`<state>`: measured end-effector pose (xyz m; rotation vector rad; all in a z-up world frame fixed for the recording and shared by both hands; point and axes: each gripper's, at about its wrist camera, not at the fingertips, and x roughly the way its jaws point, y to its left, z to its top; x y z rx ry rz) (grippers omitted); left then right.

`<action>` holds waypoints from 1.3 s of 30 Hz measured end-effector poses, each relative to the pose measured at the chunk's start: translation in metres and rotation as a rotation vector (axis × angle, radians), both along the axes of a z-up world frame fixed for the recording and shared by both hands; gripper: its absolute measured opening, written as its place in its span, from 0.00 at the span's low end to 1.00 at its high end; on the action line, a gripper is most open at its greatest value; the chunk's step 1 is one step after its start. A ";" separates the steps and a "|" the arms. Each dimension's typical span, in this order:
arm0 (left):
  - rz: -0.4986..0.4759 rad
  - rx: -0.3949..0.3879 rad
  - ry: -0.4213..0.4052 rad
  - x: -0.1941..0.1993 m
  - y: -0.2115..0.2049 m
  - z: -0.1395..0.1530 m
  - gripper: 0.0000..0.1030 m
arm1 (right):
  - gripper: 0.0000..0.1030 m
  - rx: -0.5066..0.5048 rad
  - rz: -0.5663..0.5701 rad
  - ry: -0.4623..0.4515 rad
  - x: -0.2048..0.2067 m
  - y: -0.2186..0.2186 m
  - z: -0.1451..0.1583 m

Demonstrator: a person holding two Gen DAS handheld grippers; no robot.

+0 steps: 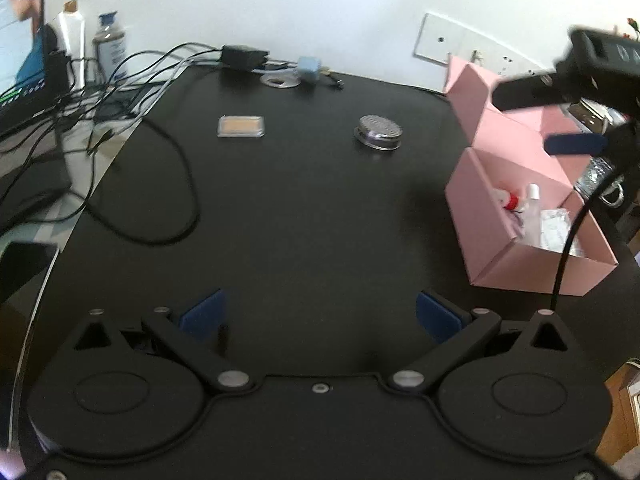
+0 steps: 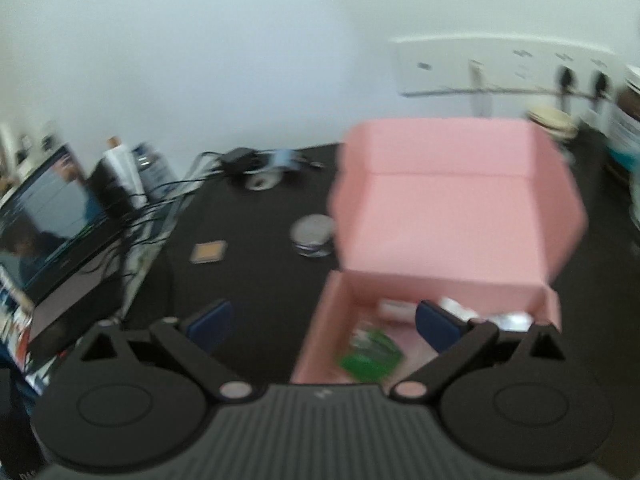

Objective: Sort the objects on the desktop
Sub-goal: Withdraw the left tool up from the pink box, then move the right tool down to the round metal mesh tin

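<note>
Both grippers released, empty; left gripper (image 1: pixel 320 316) faces the metal lid (image 1: pixel 378 131) and flat case (image 1: pixel 241 126) toward the tabletop's (image 1: pixel 300 220) far edge; right gripper (image 2: pixel 324 324) over the pink box (image 2: pixel 440 240).

I count two grippers: my left gripper (image 1: pixel 320 316) and my right gripper (image 2: pixel 322 322), two blue pads on each. One pink box (image 1: pixel 520 256) on the black desk (image 1: pixel 300 220), lid flap up. On the bare desk: one round metal tin (image 1: pixel 378 131), one flat clear case (image 1: pixel 241 126), one metal ring (image 1: pixel 280 79), one pale blue cube (image 1: pixel 309 69), one black adapter (image 1: pixel 244 57). At the far left: one screen (image 1: pixel 22 40), one white tube (image 1: pixel 72 36), one bottle (image 1: pixel 109 44). Inside the box: one green packet (image 2: pixel 370 354), one small white bottle (image 1: pixel 530 208); the rest there is too blurred to count
</note>
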<state>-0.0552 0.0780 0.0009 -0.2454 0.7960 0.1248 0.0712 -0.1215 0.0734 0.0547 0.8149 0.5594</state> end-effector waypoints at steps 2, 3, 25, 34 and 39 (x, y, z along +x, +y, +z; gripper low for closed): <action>0.011 -0.010 0.003 -0.001 0.004 -0.004 1.00 | 0.96 -0.001 0.037 -0.020 0.003 0.016 0.000; 0.015 -0.012 0.003 -0.002 0.006 -0.005 1.00 | 0.96 -0.001 0.055 -0.026 0.005 0.023 -0.001; 0.032 0.177 0.096 0.020 -0.008 -0.016 1.00 | 0.96 -0.153 0.070 -0.105 0.078 0.127 -0.047; 0.052 0.182 0.097 0.021 -0.009 -0.016 1.00 | 0.94 -0.189 0.128 -0.169 0.073 0.158 -0.051; 0.056 0.183 0.093 0.021 -0.009 -0.016 1.00 | 0.93 -0.194 0.033 -0.139 0.086 0.154 -0.062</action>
